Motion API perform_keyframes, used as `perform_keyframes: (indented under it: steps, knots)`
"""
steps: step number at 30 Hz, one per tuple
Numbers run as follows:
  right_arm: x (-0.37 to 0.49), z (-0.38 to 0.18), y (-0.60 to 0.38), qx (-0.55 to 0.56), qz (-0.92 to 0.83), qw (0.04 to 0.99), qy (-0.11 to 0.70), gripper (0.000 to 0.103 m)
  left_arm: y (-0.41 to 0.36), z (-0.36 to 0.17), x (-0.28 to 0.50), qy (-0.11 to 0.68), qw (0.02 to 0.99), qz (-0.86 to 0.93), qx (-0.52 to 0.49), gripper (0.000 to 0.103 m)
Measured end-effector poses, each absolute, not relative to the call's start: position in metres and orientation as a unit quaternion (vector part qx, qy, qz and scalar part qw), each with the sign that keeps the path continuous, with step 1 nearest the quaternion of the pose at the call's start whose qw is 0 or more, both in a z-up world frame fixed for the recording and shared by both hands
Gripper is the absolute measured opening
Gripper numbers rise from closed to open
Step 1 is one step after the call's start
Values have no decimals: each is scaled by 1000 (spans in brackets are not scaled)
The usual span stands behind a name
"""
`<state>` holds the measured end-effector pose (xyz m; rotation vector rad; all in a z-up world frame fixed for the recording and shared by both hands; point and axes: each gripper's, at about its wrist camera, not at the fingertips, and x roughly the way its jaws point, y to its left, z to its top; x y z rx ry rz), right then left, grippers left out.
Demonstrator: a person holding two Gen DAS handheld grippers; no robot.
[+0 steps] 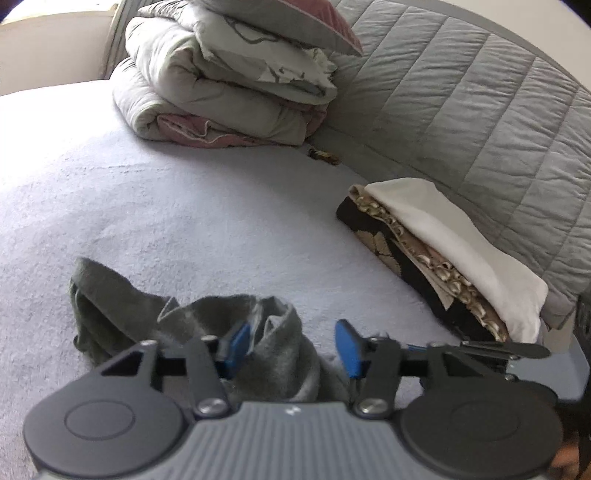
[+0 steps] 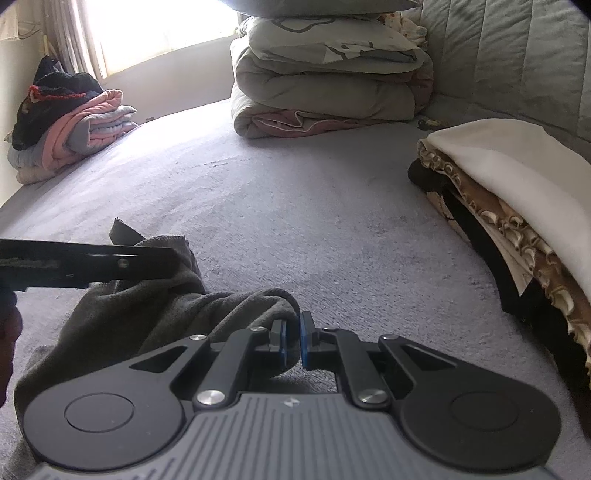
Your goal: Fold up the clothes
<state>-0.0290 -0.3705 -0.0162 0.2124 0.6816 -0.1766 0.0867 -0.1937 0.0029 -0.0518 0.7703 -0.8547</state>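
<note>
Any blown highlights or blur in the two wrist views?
Right wrist: window fully blown out, grey bedsheet evenly lit. Left wrist: top-left corner washed out, folded grey quilt stack slightly soft, dark grey-green garment readable. Both: fisheye bends the edges.

Each hand-held gripper [image 2: 293, 338]: ribbed grey body, black linkages, silver screws, blue pads.

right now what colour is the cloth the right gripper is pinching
Dark grey-green cloth, shut in the right gripper; clearest in the right wrist view.
</note>
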Motion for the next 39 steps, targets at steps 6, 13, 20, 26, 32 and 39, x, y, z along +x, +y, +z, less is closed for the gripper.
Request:
perform_keyframes:
  steps: [6, 13, 20, 26, 32, 39]
  knots:
    - [-26, -9, -368, 110, -84, 937, 321, 8, -174, 14, 90, 337, 872, -354, -9, 5]
    - [-20, 3, -353, 109, -75, 946, 295, 8, -114, 30, 94, 317, 901, -296, -20, 5]
    - [-9, 18, -331, 104, -63, 955, 271, 8, -58, 38, 88, 303, 921, -244, -16, 5]
    - [0, 28, -317, 114, -64, 960, 247, 8, -4, 38, 82, 295, 936, -185, -45, 5]
    - [5, 35, -312, 122, -64, 963, 230, 8, 41, 32, 67, 284, 947, -142, -52, 5]
    - [3, 38, -314, 118, -81, 964, 224, 8, 73, 19, 45, 283, 951, -104, -61, 5]
